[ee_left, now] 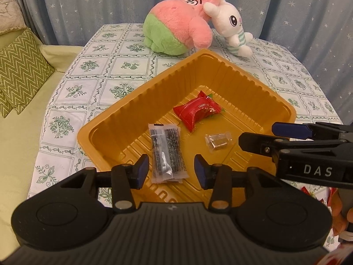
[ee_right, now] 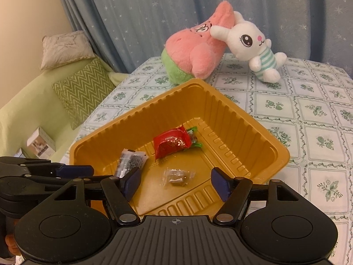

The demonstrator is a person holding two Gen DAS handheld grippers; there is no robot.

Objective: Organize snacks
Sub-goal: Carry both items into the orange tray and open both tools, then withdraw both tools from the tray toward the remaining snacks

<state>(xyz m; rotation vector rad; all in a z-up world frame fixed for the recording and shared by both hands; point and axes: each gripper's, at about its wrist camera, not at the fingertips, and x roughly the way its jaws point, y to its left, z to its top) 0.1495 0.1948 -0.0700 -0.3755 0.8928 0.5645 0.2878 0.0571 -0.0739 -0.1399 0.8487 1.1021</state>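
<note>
A gold plastic tray (ee_left: 123,114) (ee_right: 249,119) sits on the flowered tablecloth. In it lie a red snack packet (ee_left: 196,111) (ee_right: 171,144), a black-and-clear sachet (ee_left: 167,152) (ee_right: 130,162) and a small clear-wrapped brown candy (ee_left: 218,141) (ee_right: 177,176). My left gripper (ee_left: 169,171) is open and empty, above the tray's near edge with the sachet between its fingers' line of sight. My right gripper (ee_right: 175,182) is open and empty over the tray's near side, above the brown candy; it also shows in the left wrist view (ee_left: 260,135).
A pink-and-green plush (ee_left: 178,26) (ee_right: 194,53) and a white rabbit plush (ee_left: 231,26) (ee_right: 256,44) lie behind the tray. A green sofa with zigzag cushions (ee_left: 19,72) (ee_right: 83,92) stands left of the table. Red wrappers (ee_left: 308,192) lie at the near right.
</note>
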